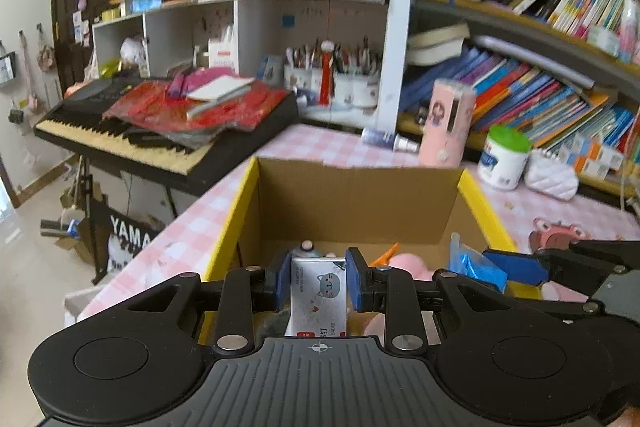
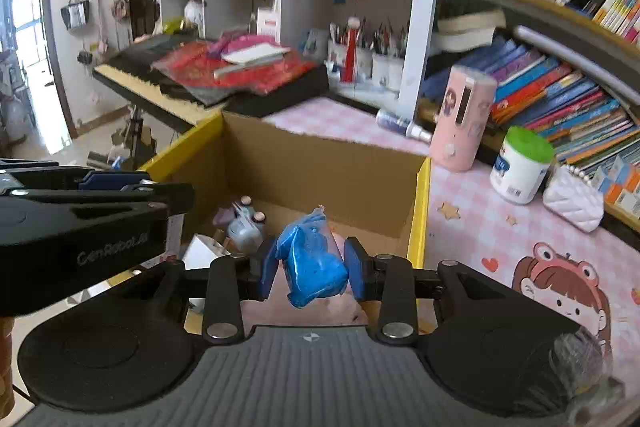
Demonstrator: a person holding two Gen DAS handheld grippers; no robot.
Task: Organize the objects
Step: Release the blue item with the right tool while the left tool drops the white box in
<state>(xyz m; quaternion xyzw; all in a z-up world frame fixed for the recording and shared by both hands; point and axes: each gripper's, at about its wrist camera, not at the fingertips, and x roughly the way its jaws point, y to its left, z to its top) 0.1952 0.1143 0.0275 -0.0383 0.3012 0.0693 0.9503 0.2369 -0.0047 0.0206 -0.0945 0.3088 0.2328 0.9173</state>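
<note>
Holding a small white box (image 1: 319,297) with a grey cat face printed on it, the left gripper (image 1: 319,281) hangs over the open cardboard box (image 1: 352,203), and its two blue pads (image 1: 357,283) press against the two sides of the white box. The cardboard box has yellow outer walls and stands on a table (image 1: 328,145) with a pink checked cloth. Inside it, just beyond the white box, lies a small grey toy (image 2: 244,223), and to the right of it something soft and pink (image 1: 404,263) is partly hidden. Further right, the right gripper (image 2: 311,267) is also above the cardboard box, near its right wall, and its fingers pinch a crumpled blue plastic bag (image 2: 312,263) between them. Behind the cardboard box, on the cloth, a small spray bottle (image 2: 404,127) lies on its side; next to it stands a pink tube (image 2: 464,117), then a white jar (image 2: 520,167) with a green lid, and a white quilted purse (image 2: 572,197) rests near the books (image 2: 560,95) on the shelf.
</note>
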